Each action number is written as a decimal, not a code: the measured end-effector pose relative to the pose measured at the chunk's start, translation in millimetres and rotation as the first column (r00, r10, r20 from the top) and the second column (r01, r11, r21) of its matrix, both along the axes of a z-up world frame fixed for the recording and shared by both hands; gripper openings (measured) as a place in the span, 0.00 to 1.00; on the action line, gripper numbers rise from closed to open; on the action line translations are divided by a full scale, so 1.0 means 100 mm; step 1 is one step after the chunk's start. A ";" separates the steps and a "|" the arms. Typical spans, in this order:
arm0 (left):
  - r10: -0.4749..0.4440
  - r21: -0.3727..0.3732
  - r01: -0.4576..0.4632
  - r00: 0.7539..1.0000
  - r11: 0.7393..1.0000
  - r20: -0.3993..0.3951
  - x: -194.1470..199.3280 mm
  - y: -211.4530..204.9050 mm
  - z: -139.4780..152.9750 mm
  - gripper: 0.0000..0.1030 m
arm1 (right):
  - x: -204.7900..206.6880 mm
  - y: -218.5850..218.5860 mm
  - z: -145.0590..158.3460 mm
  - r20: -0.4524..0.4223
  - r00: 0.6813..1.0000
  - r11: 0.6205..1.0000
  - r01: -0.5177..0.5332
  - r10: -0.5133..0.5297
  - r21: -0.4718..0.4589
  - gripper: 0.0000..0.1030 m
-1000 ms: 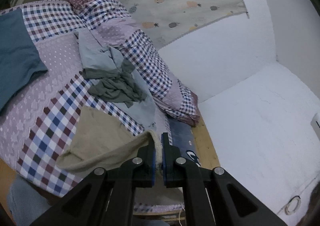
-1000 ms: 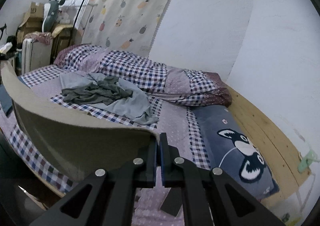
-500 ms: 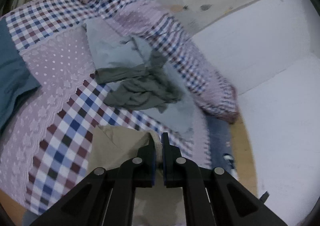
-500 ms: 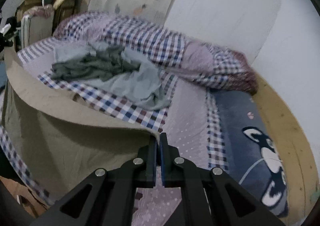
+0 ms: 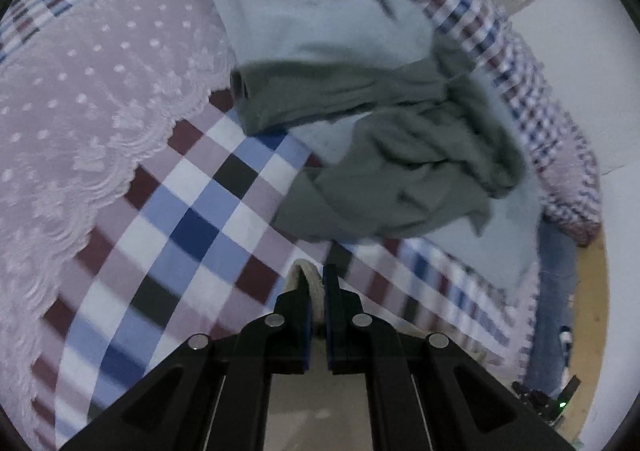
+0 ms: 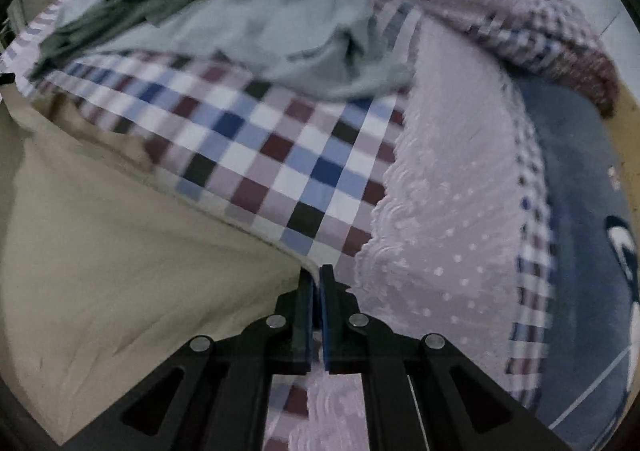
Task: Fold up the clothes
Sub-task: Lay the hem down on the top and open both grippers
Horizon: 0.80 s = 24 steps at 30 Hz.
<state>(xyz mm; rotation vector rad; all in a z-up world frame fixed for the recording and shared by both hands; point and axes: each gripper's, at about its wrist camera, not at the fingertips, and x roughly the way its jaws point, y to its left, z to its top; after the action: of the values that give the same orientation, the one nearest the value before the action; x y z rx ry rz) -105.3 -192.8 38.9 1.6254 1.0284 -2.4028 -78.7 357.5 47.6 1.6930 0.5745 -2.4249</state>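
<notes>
Both grippers have been swung forward and down over the last second: wall and curtain have dropped out of both views, and the bedspread (image 5: 192, 207) now fills them at close range, blurred by the motion.

On the left, the left gripper (image 5: 316, 283) is clenched on a pale rolled edge of the beige garment (image 5: 310, 291) — only that edge and a strip below the fingers are seen in the left wrist view, above the checked band of the spread. Beyond it, toward the far side, the dark grey-green garment (image 5: 400, 171) lies crumpled on top of the light blue-grey garment (image 5: 312, 23), both apart from the held cloth.

To the right, the right gripper (image 6: 316, 279) is pinched shut on another corner of the same beige garment (image 6: 120, 251), which is spread as a broad sheet to the left of its fingers, near the checked band and partly lying on it. Farther right, the blue cartoon mat (image 6: 580, 251) is seen at the bed's edge.

The change is read as the cloth being carried forward and lowered toward the bed — probably laid flat, or its held edge brought over for a fold. Release is not yet made by either hand.
</notes>
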 end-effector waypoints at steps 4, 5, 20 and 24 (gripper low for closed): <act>-0.005 -0.019 0.005 1.000 1.000 0.012 -0.12 0.03 -0.24 0.03 | -0.16 0.12 -0.24 0.046 0.998 0.998 0.045 -0.043 -0.047 0.01; -0.004 -0.011 0.005 1.000 1.000 0.006 -0.12 0.02 -0.27 0.03 | -0.18 0.15 -0.27 0.049 0.998 0.997 0.053 -0.050 -0.064 0.02; -0.050 0.042 0.052 0.997 0.998 -0.055 -0.36 0.03 -0.11 0.03 | -0.23 0.31 0.00 -0.011 0.993 0.981 0.114 -0.117 -0.155 0.02; -0.085 0.063 0.086 0.996 0.994 -0.007 -0.47 0.01 -0.31 0.04 | -0.33 0.27 -0.23 0.038 0.989 0.983 0.147 -0.143 -0.112 0.18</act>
<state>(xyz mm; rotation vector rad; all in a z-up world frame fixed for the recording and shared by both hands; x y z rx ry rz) -152.5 -191.9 7.7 1.7195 1.0673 -2.4522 -112.1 384.8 24.5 1.7780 0.3110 -2.4713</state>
